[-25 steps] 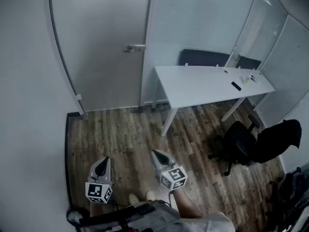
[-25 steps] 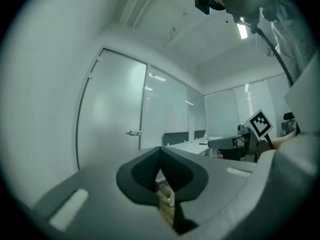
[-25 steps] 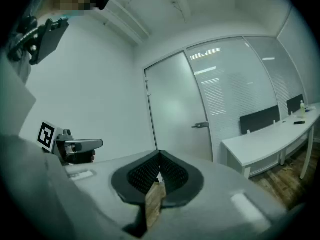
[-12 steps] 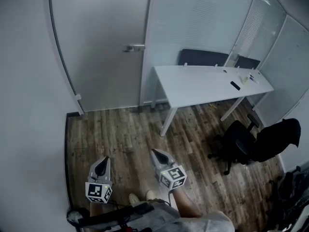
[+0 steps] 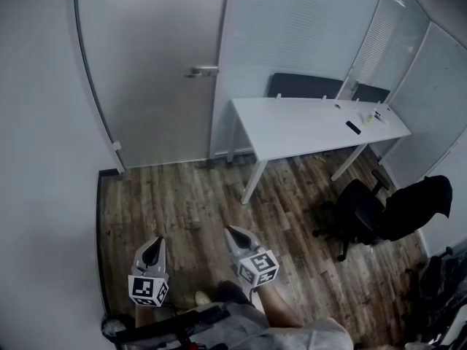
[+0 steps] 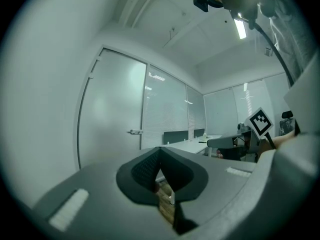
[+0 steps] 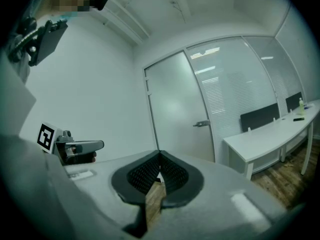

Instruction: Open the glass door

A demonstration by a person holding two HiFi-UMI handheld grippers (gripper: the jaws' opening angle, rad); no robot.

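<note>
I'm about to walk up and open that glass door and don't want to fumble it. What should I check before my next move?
1. The door is shut in its frame: ok.
2. The handle is in plain view with nothing hanging on it: ok.
3. The left gripper is empty, jaws together: ok.
4. The right gripper is empty, jaws together: ok.
5. Either gripper is close to the handle: not ok, both are well short of it.
6. The door is unlocked: cannot tell.
</note>
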